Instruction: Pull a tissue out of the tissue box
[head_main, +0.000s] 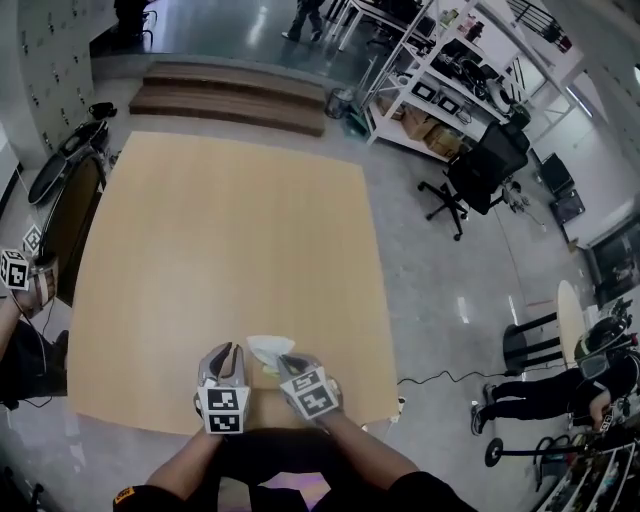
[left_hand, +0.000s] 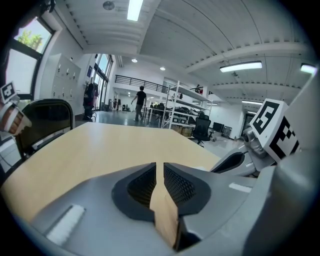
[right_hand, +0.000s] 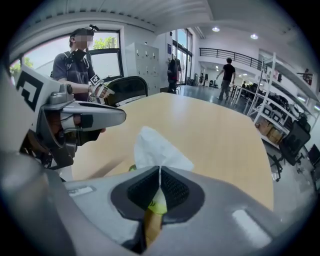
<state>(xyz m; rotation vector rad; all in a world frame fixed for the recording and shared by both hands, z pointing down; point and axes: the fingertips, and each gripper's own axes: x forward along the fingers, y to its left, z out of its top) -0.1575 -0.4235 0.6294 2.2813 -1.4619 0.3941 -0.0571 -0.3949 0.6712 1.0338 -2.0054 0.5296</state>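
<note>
A white tissue (head_main: 268, 348) stands up near the front edge of the wooden table (head_main: 230, 240), between my two grippers. My right gripper (head_main: 281, 363) is shut on the tissue (right_hand: 150, 150), whose upper part fans out above the jaws. Below the pads a yellow-green bit of the tissue box (right_hand: 158, 204) shows; the rest of the box is hidden behind the gripper. My left gripper (head_main: 229, 353) sits just left of the tissue, and its jaws (left_hand: 159, 167) are closed together with nothing between them. It also shows in the right gripper view as the left gripper (right_hand: 87, 116).
A person (right_hand: 75, 65) stands off the table's left side holding another marker-cube gripper (head_main: 15, 268), next to a black chair (head_main: 72, 215). Shelving (head_main: 440, 70) and an office chair (head_main: 480, 170) stand on the floor to the right. Steps (head_main: 230, 100) lie beyond the far edge.
</note>
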